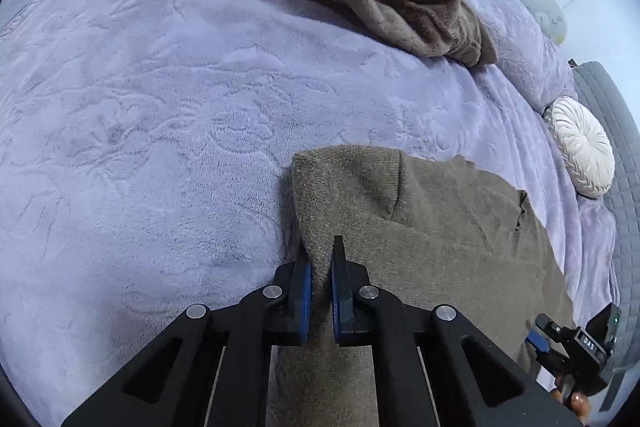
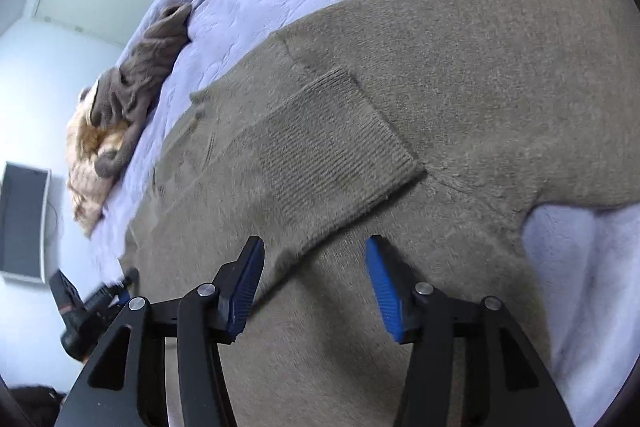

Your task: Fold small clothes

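Left gripper [image 1: 321,259] jaws clenched on sweater [image 1: 420,227] fold; right gripper [image 2: 315,247] jaws released above sleeve.

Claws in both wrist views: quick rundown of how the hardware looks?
Both are matte black linkage frames with triangular cut-outs and round silver pivot pins. The left claw and right claw carry blue ribbed pads on flat black fingers. Seen from the left wrist, the right unit's body bears small white lettering and a green light. No cables or sleeves visible.
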### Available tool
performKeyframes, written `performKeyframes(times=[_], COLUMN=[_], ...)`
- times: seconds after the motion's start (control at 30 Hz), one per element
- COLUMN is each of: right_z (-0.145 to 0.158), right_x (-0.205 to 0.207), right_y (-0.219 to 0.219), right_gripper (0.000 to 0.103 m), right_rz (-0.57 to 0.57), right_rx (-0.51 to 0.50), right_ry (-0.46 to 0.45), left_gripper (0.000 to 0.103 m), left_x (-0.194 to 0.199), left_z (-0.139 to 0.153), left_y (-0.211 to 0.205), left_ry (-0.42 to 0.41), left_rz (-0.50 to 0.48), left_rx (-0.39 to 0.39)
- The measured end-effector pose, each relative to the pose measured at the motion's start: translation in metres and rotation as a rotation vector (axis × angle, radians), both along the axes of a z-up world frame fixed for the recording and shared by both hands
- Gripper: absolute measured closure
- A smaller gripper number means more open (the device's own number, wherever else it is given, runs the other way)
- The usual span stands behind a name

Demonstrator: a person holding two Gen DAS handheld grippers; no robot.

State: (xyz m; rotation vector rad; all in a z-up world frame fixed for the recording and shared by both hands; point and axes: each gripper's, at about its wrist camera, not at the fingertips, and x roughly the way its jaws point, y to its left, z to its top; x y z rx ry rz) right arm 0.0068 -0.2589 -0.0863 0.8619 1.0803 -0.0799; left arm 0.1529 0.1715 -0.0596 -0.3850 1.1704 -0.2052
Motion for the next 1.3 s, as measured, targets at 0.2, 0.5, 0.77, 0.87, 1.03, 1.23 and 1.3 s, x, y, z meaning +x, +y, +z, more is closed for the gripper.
performKeyframes(times=[0.2, 0.5, 0.77, 0.87, 1.03, 1.23, 1.3], right_z=[0.004, -0.013, -0.004, 0.000, 0.004, 0.006, 0.007], right_x=[0.014, -0.002, -0.032, -0.040, -0.053, -0.071, -0.078], right_y=[0.008, -0.002, -0.008, -0.005, -0.003, -0.008, -0.013], right_gripper=[0.091, 0.095, 0.058, 0.054, 0.051, 0.044, 0.044], right_rz=[0.045, -0.001, 0.021, 0.028, 0.028, 0.025, 0.016], right_rx=[0.023, 0.017, 0.079, 0.080, 0.109, 0.130, 0.133], right_ry=[-0.026, 0.029, 0.031, 0.028, 0.018, 0.006, 0.002], left_gripper=[0.094, 0.093, 0.093, 0.093, 0.011, 0.012, 0.011], left_x=[0.001, -0.013, -0.050, -0.065, -0.088, -0.108, -0.113], left_z=[-0.012, -0.004, 0.025, 0.029, 0.040, 0.036, 0.030], left_y=[0.014, 0.010, -0.017, -0.030, -0.056, -0.093, -0.107], left_ry=[-0.004, -0.008, -0.018, -0.012, -0.041, 0.014, 0.047], left_rz=[-0.034, -0.002, -0.038, -0.067, -0.079, -0.156, -0.183], left_rx=[0.009, 0.068, 0.170, 0.153, 0.199, 0.223, 0.227])
